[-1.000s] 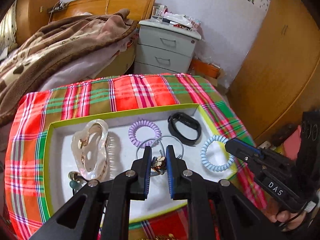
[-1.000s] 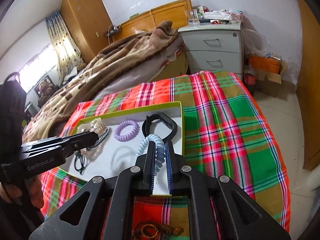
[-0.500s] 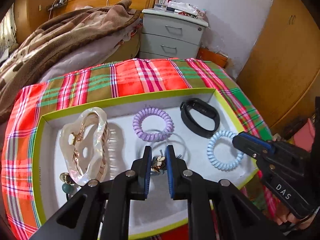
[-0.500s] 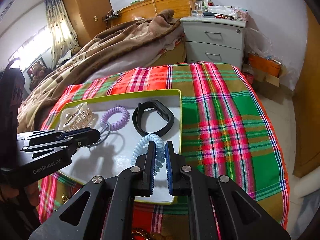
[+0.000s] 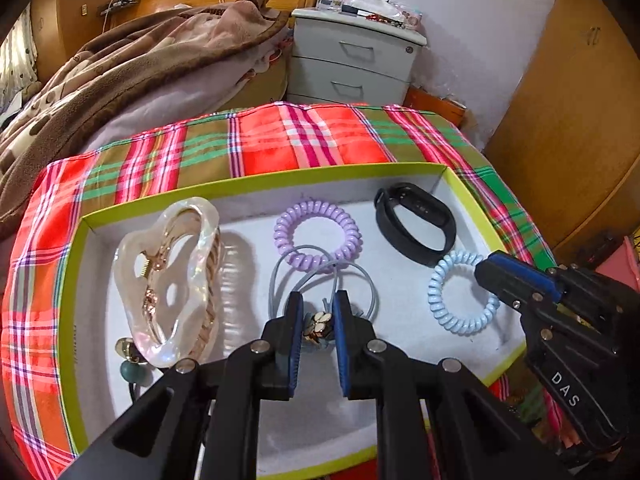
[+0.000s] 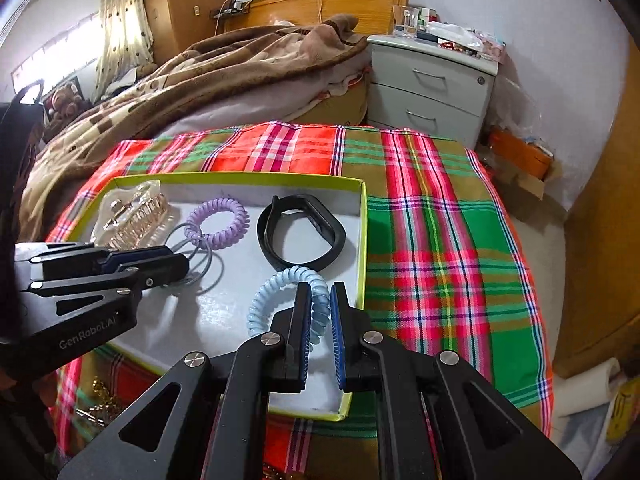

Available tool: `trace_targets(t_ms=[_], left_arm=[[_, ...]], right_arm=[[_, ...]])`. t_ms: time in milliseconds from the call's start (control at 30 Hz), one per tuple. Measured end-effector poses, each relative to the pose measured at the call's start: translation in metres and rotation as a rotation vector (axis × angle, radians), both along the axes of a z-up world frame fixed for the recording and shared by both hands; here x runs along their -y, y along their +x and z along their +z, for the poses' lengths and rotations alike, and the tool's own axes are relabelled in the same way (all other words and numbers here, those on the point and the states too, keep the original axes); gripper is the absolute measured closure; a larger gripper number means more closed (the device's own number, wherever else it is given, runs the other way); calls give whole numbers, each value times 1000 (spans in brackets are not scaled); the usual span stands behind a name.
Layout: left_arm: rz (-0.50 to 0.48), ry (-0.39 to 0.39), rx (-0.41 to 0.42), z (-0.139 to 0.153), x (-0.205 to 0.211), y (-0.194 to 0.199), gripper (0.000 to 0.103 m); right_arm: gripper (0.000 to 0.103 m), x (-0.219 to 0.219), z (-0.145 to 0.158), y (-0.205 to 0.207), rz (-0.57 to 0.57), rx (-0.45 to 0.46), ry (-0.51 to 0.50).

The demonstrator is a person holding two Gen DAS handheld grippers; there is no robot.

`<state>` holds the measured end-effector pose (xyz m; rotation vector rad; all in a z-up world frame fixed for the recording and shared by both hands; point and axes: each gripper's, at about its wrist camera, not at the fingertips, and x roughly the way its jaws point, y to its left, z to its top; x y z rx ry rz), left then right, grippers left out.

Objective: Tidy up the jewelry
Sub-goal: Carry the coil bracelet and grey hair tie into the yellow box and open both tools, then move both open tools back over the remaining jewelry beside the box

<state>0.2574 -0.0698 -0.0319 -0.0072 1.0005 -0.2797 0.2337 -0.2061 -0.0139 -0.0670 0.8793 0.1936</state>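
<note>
Left gripper (image 5: 318, 300): low inside the box, pointing steeply down. Its jaws have just eased a little wider, with the gold charm between the pads. Whether the pads press on it cannot be told.
Right gripper (image 6: 320, 292): clamped tight on the near side of the blue coil tie, above the box's right front corner.
Grey hair tie (image 5: 280, 264): its gold charm sits between the left pads, and its thin loops spread over the box floor, reaching the purple coil.
Blue coil tie (image 6: 276, 292): in the right front part of the box, its far side just beside the black wristband.
Bead piece (image 5: 130, 372): small green and gold beads in the left front corner, against the clip.
Hair claw clip (image 5: 168, 280): pearly and translucent with gold teeth, lying along the left side of the box.
Purple coil tie (image 5: 318, 232): flat on the floor, centre back.
Black wristband (image 5: 416, 224): in the back right corner.
Box (image 5: 256, 186): shallow, with a lime green rim and white floor.
Plaid cloth (image 5: 304, 140): red and green, under the box.
Nightstand (image 5: 352, 64): grey drawers beyond the cloth, beside a brown blanket (image 5: 140, 64).
</note>
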Motion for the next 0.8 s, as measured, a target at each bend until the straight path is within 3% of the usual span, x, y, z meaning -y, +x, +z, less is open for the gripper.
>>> trace_targets(t_ms=[400, 800], left_arm=[[7, -13, -7, 0, -5, 0, 86], [18, 0, -11, 0, -7, 1, 74]], right_arm=[[93, -6, -7, 5, 13, -26, -28], [93, -6, -6, 7, 7, -27, -21]])
